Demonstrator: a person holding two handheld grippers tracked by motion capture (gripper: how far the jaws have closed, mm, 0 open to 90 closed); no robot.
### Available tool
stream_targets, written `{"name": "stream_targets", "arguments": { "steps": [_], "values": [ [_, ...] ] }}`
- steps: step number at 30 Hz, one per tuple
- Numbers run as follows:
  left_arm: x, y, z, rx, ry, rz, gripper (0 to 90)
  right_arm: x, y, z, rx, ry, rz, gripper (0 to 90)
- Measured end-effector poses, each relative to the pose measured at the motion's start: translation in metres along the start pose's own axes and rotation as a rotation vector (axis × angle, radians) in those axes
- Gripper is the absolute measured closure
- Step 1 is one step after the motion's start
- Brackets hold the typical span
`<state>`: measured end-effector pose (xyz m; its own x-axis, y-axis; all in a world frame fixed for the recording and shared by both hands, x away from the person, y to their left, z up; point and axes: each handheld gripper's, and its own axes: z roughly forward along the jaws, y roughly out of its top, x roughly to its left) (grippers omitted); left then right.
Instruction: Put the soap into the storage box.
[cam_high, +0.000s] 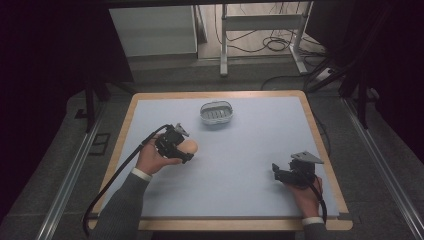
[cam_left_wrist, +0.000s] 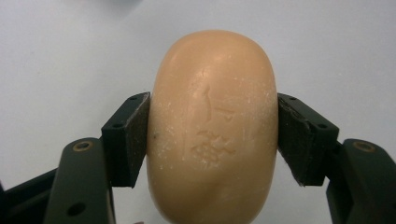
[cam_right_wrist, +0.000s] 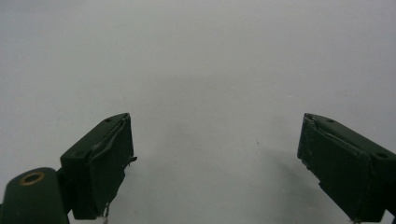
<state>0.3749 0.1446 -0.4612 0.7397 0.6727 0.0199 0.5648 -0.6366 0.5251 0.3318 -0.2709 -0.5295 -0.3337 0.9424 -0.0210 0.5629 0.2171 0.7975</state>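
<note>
An oval peach-coloured soap bar (cam_left_wrist: 212, 126) with a stamped mark sits between the jaws of my left gripper (cam_left_wrist: 214, 135), whose black pads press on both its sides. In the high view the left gripper (cam_high: 186, 150) holds the soap (cam_high: 190, 146) at the table's left-middle, a little in front of a white slotted soap dish (cam_high: 217, 113). My right gripper (cam_high: 276, 170) rests near the front right of the table. Its jaws stand wide apart in the right gripper view (cam_right_wrist: 215, 158), with nothing between them.
The pale blue table top (cam_high: 250, 150) has a wooden rim (cam_high: 320, 145). Beyond the far edge are a white frame's legs (cam_high: 223, 45) and cables on the floor. A cable (cam_high: 115, 175) trails from the left gripper over the left edge.
</note>
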Motion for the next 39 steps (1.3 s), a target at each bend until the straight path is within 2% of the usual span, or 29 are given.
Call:
{"name": "stream_targets", "arguments": {
  "steps": [3,14,39],
  "values": [
    [0.003,0.002,0.002,-0.005,-0.008,-0.007,32.3,0.0,0.0,0.0,0.001,0.001,0.001,10.7],
    [0.011,0.011,0.003,-0.009,0.01,-0.012,32.3,0.0,0.0,0.0,0.001,0.0,0.003,10.8],
    [0.017,0.031,0.007,-0.004,0.012,-0.004,32.3,-0.001,0.0,0.0,-0.002,0.004,0.008,10.8]
  ]
}}
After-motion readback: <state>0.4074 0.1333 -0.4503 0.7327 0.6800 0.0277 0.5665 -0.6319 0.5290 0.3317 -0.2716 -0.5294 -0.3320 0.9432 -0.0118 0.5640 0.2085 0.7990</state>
